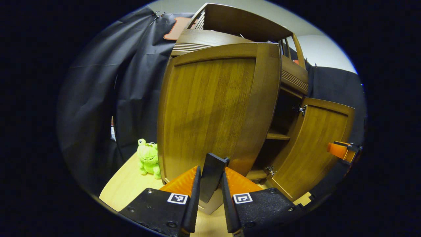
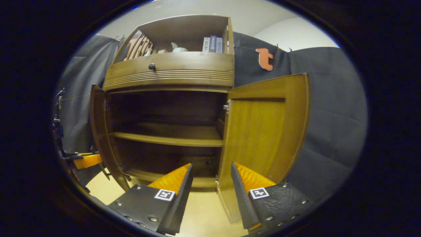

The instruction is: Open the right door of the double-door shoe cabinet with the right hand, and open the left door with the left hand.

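Between our left gripper's [image 1: 212,184] fingers stands the dark handle [image 1: 212,176] of the left door [image 1: 210,112], upright, its long axis running top to bottom. Both fingers lie close against its sides, so we read the gripper as clamped on the handle. Beyond it the left door panel stands swung well out from the shoe cabinet [image 2: 171,70], hinged on its far side.

At the right gripper [image 2: 210,181], the fingers stand apart with nothing between them. The lower free edge of the right door [image 2: 263,131] shows in the gap just ahead, but we cannot tell whether either finger touches it. We judge this door already open, standing roughly edge-on to the cabinet front.

Farther in, we see the dark interior with one shelf [image 2: 167,138] across it, then a drawer with a round knob [image 2: 152,66] above. A green plush toy [image 1: 148,158] sits on the floor beside the left door.

We judge that any remaining travel belongs to the left door: pull outward, along the arc about its hinge, with the left hand nearer.
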`<state>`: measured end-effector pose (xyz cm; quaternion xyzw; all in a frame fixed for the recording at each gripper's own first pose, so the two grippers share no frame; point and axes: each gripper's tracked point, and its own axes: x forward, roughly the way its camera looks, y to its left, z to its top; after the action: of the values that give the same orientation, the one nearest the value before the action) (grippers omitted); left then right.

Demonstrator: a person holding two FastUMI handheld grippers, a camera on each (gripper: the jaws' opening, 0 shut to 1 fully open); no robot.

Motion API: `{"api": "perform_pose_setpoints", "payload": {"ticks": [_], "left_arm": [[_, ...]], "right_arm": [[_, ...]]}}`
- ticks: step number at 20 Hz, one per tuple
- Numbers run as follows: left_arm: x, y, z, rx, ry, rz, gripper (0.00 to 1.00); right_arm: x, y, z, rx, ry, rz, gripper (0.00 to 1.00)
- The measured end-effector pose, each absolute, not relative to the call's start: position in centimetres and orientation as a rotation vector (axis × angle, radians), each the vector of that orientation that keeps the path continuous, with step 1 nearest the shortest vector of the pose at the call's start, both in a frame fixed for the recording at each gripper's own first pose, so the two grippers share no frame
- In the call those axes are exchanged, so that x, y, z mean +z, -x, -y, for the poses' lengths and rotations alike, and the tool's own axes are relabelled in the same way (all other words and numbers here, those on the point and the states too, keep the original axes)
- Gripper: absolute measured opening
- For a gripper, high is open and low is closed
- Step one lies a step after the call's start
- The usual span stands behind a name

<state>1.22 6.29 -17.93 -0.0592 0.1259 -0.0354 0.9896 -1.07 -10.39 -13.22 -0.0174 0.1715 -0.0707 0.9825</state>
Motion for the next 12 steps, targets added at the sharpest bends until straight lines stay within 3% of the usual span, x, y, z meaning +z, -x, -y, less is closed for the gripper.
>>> {"api": "perform_pose_setpoints", "payload": {"ticks": [6,7,8,12], "left_arm": [[-17.8,0.7,-9.2,-0.011,0.076,-0.261,0.35],[-17.7,1.0,-9.8,0.003,0.069,-0.261,0.36],[-17.7,1.3,-10.6,0.025,0.064,-0.259,0.36],[-17.8,2.6,-15.2,0.162,0.046,-0.274,0.36]], "right_arm": [[-13.5,-0.8,6.9,-0.053,0.041,-0.344,0.68],[-13.6,-0.9,6.4,-0.041,0.038,-0.345,0.65],[-13.6,-1.1,5.8,-0.028,0.036,-0.345,0.68],[-14.0,-1.3,3.9,0.019,0.041,-0.353,0.65]]}}
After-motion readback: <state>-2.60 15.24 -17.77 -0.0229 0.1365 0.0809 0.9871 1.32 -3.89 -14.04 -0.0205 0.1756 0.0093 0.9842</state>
